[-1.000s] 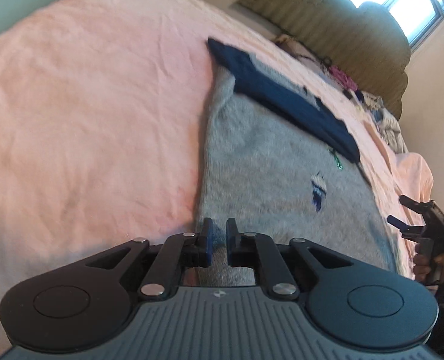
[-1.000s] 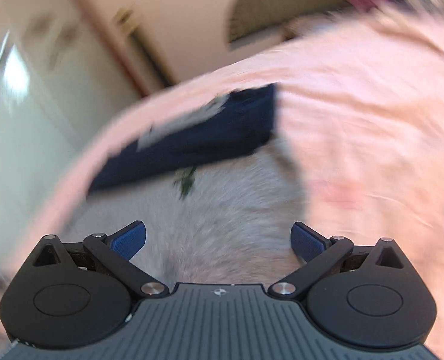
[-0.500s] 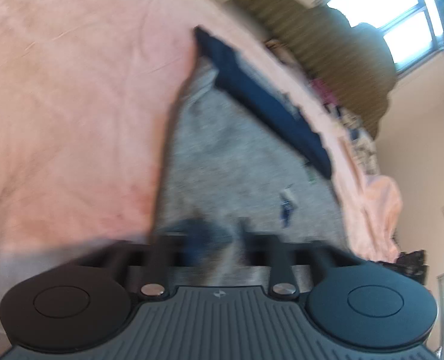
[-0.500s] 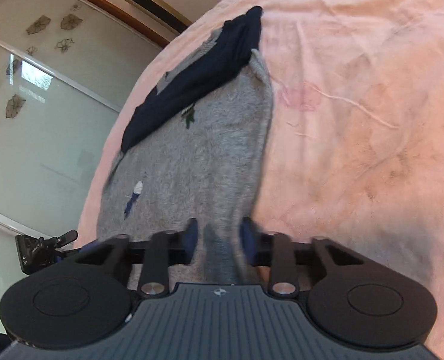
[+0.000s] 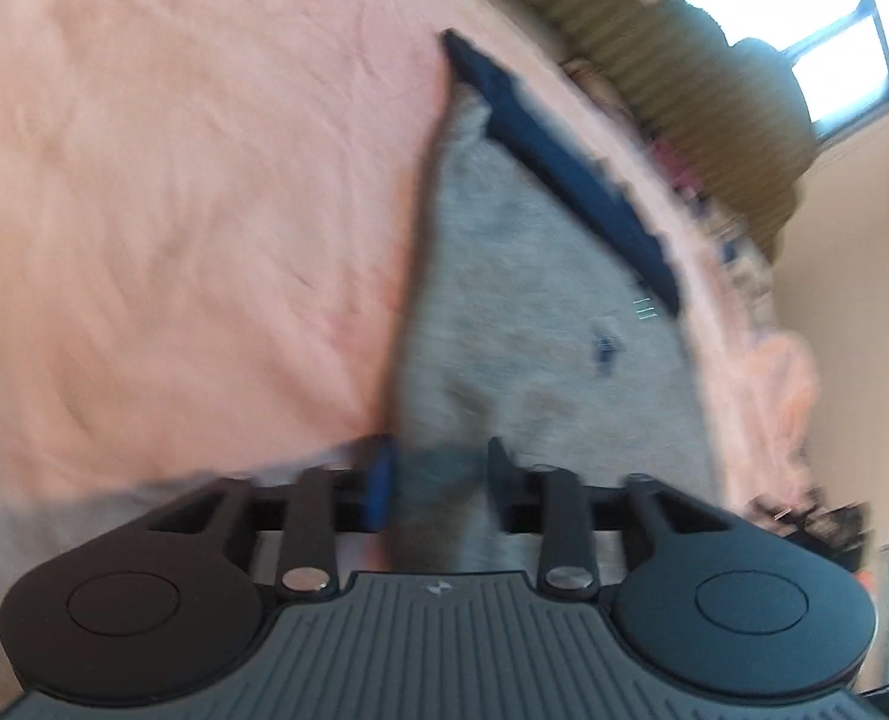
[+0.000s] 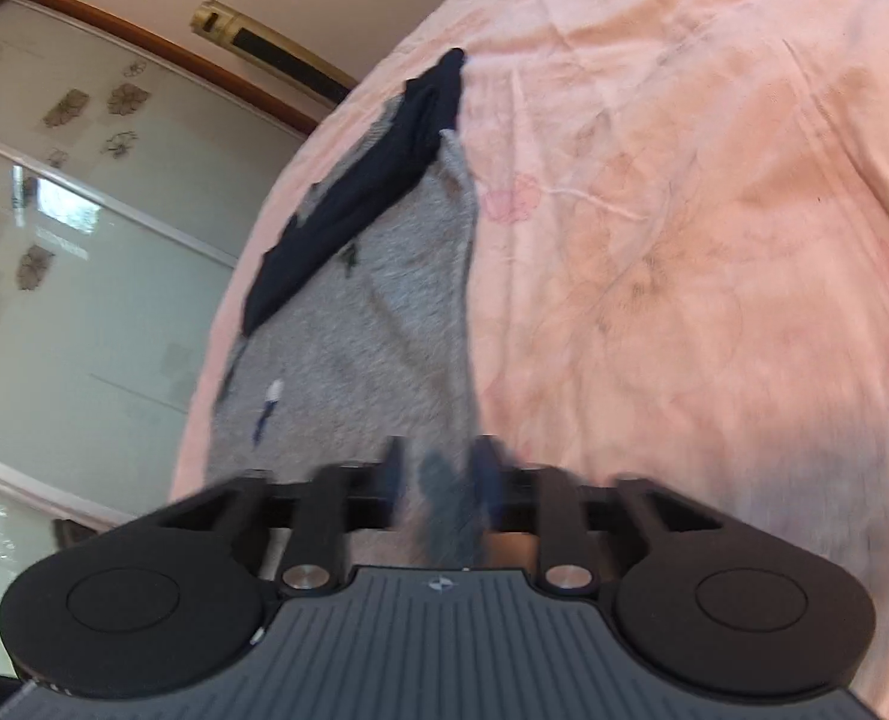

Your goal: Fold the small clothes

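shorts edge between both tongs | left, right just parted

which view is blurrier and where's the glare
Left wrist view: smeared throughout, the grey garment and left claw soft, window blown out. Right wrist view: sharper on the pink bedspread, blurred only around the right claw.

A pink-sheeted bed fills the room; an olive headboard stands under a bright window, frosted flower-patterned sliding doors opposite.
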The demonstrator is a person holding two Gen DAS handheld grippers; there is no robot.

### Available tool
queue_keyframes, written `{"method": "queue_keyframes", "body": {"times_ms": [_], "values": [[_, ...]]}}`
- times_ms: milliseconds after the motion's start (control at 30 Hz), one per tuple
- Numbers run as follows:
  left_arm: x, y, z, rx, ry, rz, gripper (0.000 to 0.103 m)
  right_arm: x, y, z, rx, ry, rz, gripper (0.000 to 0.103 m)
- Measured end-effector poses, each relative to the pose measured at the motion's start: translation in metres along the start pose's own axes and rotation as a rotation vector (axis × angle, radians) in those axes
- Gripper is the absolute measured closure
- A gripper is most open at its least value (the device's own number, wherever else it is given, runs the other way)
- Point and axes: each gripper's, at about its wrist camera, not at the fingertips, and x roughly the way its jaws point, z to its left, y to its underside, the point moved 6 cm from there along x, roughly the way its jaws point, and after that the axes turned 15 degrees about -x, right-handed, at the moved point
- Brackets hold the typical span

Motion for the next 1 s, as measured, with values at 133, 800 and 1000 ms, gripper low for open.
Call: {"method": "queue_keyframes", "body": {"times_ms": [133,800,1000], "values": [[0.007,0.013,-0.015,0.015,0.039,-0.032,0.028,-0.001,0.027,0.013,0.036,-0.073,0.096,0.046],[-0.013,0.047,-0.013,0.145,-0.073,0.055,0.035,-0.029,0.061,0.036,-0.039,-0.090,0.133,0.049],[0.003,0.082,-0.022,0.228,-0.134,0.058,0.094,-0.010,0.071,0.044,-0.036,-0.073,0.177,0.094]]}}
